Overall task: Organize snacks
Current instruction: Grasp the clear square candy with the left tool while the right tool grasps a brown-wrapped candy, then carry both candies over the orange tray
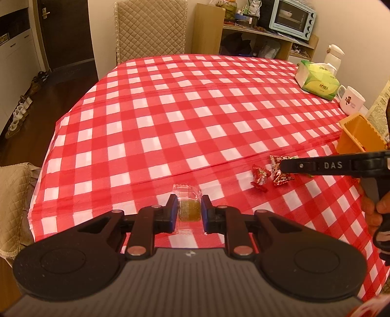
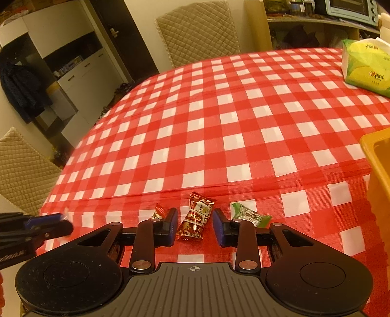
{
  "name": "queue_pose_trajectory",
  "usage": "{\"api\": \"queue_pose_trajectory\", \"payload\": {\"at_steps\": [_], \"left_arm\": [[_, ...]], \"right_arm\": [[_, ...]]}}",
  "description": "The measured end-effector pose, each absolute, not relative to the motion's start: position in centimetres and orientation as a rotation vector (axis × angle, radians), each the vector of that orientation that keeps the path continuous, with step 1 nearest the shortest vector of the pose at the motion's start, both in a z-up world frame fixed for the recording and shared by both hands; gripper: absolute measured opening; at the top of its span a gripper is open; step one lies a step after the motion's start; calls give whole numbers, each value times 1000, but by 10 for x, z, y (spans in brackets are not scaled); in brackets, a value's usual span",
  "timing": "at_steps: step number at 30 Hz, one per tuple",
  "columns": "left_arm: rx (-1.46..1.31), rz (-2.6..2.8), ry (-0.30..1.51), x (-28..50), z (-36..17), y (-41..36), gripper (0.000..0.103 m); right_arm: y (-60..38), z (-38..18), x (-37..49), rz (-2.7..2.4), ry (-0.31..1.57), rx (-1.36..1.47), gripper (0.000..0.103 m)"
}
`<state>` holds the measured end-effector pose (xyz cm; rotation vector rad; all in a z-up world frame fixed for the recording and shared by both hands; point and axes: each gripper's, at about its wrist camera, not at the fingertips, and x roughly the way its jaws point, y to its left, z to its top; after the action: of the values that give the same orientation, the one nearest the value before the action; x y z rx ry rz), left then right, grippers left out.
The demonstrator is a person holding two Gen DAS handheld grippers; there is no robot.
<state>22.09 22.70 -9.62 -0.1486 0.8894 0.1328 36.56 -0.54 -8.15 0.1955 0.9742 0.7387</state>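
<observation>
My left tool (image 1: 189,211) is clamped on a clear-wrapped amber sweet (image 1: 189,207), above the checked surface (image 1: 170,109). My right tool (image 2: 194,226) stands partly open around a red-wrapped candy (image 2: 195,218) lying there, pads not touching.

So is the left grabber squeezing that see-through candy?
Yes. The left gripper is shut on the clear-wrapped candy, its pads pressing both sides.

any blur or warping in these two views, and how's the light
Left wrist view: warm yellowish light, tablecloth bulging under fisheye, toaster oven sharp. Right wrist view: same warm cast and bulge, left gripper smeared at the frame edge, red candy crisp.
</observation>
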Motion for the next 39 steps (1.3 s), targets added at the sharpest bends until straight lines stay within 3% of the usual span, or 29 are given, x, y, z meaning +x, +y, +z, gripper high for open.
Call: {"api": "queue_pose_trajectory", "payload": {"at_steps": [4, 14, 27, 39], "left_arm": [[-152, 140, 891, 218, -97, 231, 18], [-147, 149, 882, 214, -93, 232, 18], [-121, 108, 852, 217, -77, 208, 18], [-73, -24, 808, 223, -54, 137, 18]], "right_arm": [[-2, -87, 370, 719, 986, 202, 33], [3, -87, 368, 727, 970, 184, 20], [-31, -55, 343, 750, 899, 237, 19], [-111, -21, 311, 708, 835, 328, 19]]}}
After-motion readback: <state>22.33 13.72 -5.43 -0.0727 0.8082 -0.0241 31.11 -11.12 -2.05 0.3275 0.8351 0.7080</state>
